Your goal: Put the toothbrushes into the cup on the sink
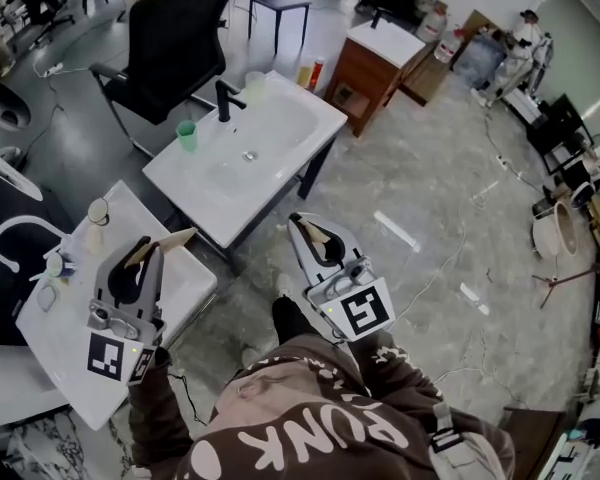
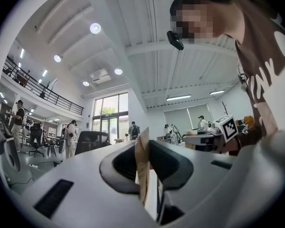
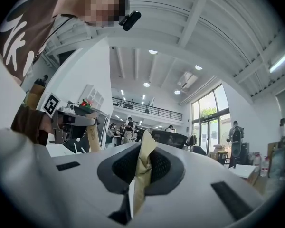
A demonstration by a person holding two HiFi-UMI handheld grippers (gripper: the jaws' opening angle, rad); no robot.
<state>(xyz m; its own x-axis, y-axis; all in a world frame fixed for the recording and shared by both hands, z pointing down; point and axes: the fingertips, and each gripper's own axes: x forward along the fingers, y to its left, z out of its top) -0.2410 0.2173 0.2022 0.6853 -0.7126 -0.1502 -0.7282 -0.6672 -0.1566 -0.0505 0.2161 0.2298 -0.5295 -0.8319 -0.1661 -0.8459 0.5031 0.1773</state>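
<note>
Held left tool (image 1: 172,238) and right tool (image 1: 308,228) clenched on nothing, well apart from green cup (image 1: 186,135) on sink (image 1: 280,118); could have toppled that cup by arriving unopened.

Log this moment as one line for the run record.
left tool: shut, empty | right tool: shut, empty | green cup: upright on white sink near black faucet | toothbrushes: none held

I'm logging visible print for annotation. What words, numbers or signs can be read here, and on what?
"PUNK": white letters on the person's brown sweatshirt, upside down in the head view.
Square black-and-white markers on left gripper and right gripper cubes: patterns, no letters.
Yellow and red bottles by the white sink: labels too small.
</note>
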